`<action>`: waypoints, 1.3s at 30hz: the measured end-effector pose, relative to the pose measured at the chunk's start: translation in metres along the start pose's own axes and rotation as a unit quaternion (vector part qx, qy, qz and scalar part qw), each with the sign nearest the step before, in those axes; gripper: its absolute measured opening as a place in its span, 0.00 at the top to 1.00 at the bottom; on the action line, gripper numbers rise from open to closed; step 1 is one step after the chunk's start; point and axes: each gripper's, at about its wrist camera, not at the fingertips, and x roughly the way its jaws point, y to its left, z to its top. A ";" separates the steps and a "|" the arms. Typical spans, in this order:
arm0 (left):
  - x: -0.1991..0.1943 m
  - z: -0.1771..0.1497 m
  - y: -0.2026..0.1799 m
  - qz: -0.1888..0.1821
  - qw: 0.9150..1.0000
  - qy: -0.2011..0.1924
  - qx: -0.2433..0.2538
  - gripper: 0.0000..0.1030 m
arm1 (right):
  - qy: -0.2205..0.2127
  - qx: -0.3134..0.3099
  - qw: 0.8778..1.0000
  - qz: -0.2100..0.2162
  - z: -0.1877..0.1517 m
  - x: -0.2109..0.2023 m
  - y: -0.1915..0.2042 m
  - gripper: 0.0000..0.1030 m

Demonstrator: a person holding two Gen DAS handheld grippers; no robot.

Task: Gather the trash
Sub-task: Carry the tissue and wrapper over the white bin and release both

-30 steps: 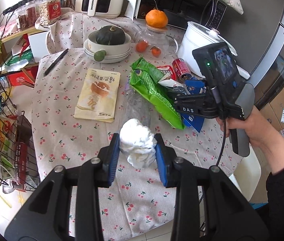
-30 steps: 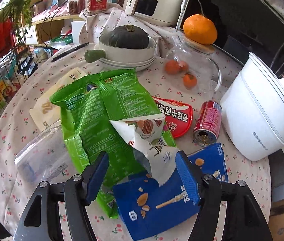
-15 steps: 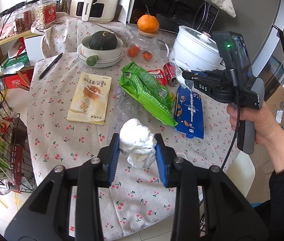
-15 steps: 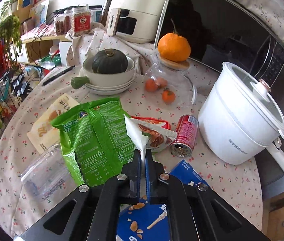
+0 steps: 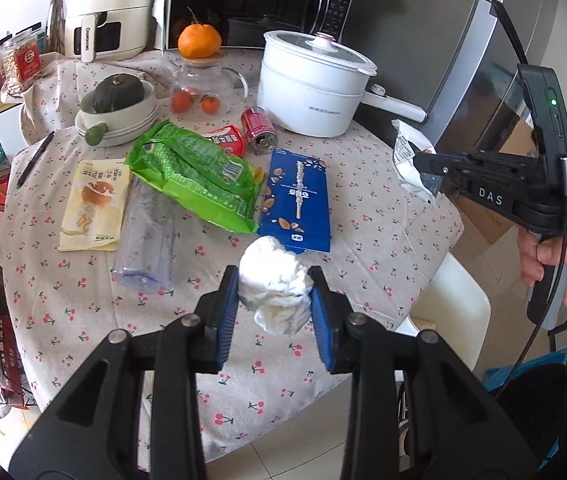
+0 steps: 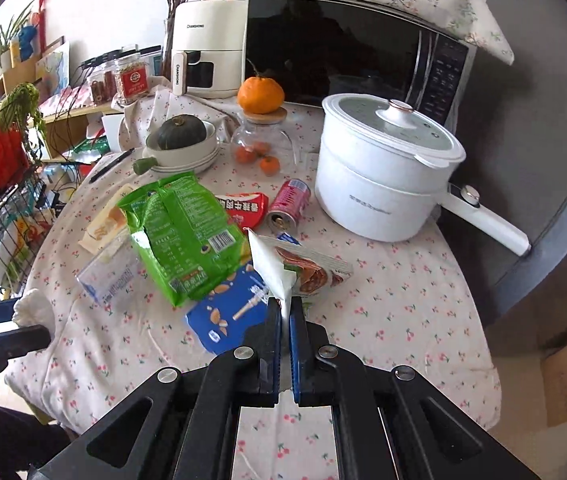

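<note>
Left tongs (image 5: 275,300) clamped on crumpled tissue (image 5: 277,280); right tongs (image 6: 283,332) pinched together on the snack wrapper (image 6: 283,268) edge, both lifted above the desk (image 6: 403,312). Risk: the thin edge-grip could slip, dropping the wrapper.

My left gripper (image 5: 275,312) points steeply down, blue fingers (image 5: 228,316) part open and pressed on both sides of a white tissue wad (image 5: 277,288). My right gripper (image 6: 282,344) sits at 3 o'clock in the left view, held up by a bare hand (image 5: 563,264) with a dark sleeve; its fingers (image 6: 271,344) are nearly together, pinching a white wrapper (image 6: 279,268) held in the air.
</note>
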 end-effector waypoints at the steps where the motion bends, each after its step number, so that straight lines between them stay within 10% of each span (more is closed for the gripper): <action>1: 0.002 0.000 -0.007 -0.002 1.000 0.001 0.007 0.65 | 0.003 0.006 1.000 -0.002 -0.009 -0.006 -0.006 0.96; 21: 0.086 -0.027 -0.167 -0.095 0.982 0.049 0.155 0.65 | 0.134 0.174 0.974 -0.054 -0.179 -0.038 -0.135 0.95; 34: 0.144 -0.054 -0.249 -0.125 0.963 0.071 0.229 0.64 | 0.168 0.221 0.956 -0.092 -0.226 -0.046 -0.187 0.95; 39: 0.145 -0.054 -0.253 -0.115 0.962 0.054 0.243 0.29 | 0.174 0.227 0.953 -0.094 -0.231 -0.045 -0.195 0.95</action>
